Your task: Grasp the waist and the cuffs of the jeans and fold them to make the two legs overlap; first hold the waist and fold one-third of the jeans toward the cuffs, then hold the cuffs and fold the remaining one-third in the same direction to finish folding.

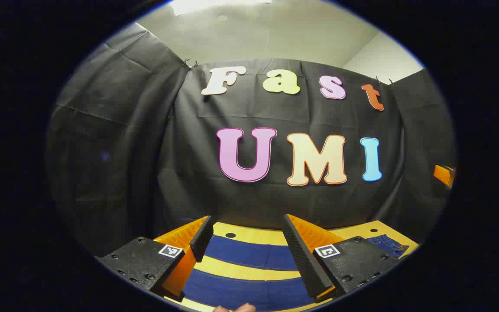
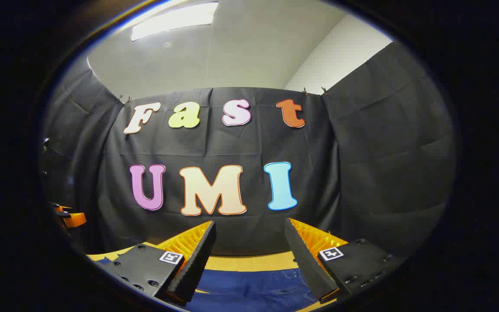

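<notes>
Dark blue jeans lie spread flat on a yellow table. In the left gripper view the two legs run as separate bands across the table below my left gripper, which hovers above them, open and holding nothing. The waist end peeks out at the right. In the right gripper view the jeans' upper part with seams lies under my right gripper, also open and above the cloth. A fingertip of the person's hand shows at the bottom edge.
The black cloth wall stands close behind the table's far edge. The other gripper's body shows at the right edge of the left gripper view and at the left edge of the right gripper view.
</notes>
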Available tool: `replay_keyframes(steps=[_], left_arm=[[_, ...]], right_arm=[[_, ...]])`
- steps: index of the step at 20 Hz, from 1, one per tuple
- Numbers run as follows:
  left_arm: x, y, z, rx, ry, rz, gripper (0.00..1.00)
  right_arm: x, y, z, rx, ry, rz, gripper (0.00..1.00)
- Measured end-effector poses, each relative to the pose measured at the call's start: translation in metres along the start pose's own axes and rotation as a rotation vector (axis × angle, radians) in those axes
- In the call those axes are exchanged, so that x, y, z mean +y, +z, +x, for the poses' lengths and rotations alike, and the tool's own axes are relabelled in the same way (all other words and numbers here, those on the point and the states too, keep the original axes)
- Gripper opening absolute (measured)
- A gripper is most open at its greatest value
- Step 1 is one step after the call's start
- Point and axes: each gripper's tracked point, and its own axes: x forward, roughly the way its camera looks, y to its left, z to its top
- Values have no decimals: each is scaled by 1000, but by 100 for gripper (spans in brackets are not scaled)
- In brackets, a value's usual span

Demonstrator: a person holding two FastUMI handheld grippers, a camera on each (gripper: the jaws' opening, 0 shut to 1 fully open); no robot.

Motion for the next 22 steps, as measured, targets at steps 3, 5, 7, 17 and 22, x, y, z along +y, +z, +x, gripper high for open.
replay_keyframes(steps=[3, 5, 7, 17, 22], left_arm=[[4, -3, -3, 9, 8, 3, 96], [8, -4, -5, 11, 13, 6, 94], [12, -6, -6, 17, 16, 7, 94], [33, -17, -14, 35, -3, 63, 94], [55, -52, -17, 124, -76, 213, 94]], right_arm=[[2, -3, 0, 8, -2, 3, 100], [10, -5, -2, 10, 12, 9, 98], [20, -5, -4, 9, 32, 0, 95], [31, -12, -10, 20, 28, 2, 98], [33, -25, -16, 40, 12, -15, 98]])
